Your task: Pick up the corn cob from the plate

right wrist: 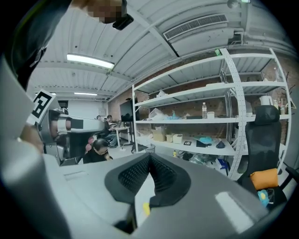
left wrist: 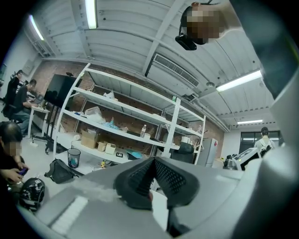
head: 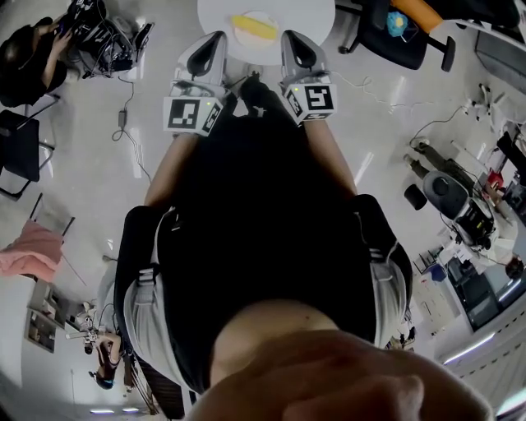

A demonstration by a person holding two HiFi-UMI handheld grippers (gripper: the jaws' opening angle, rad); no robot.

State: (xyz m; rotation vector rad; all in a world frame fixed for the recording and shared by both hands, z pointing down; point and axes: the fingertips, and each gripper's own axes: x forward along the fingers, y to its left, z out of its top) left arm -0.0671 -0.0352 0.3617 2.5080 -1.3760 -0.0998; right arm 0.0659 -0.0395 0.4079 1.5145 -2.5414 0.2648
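Observation:
In the head view a yellow corn cob (head: pixel 255 27) lies on a white plate (head: pixel 246 39) on a round white table (head: pixel 308 16) at the top. My left gripper (head: pixel 212 41) and right gripper (head: pixel 293 41) reach level toward the table edge, one on each side of the cob and short of it. The left gripper (left wrist: pixel 153 161) has its black jaws meeting at the tips with nothing between them. The right gripper (right wrist: pixel 149 156) is shut too and empty. A sliver of yellow, the corn cob (right wrist: pixel 146 208), shows low in the slit behind its jaws.
A black office chair (head: pixel 403 33) with an orange cushion stands right of the table. A seated person (head: pixel 33 57) and cables (head: pixel 127 115) are on the floor side at left. White shelving (left wrist: pixel 126 121) with boxes fills the far wall, and a black chair (right wrist: pixel 264 140) stands near it.

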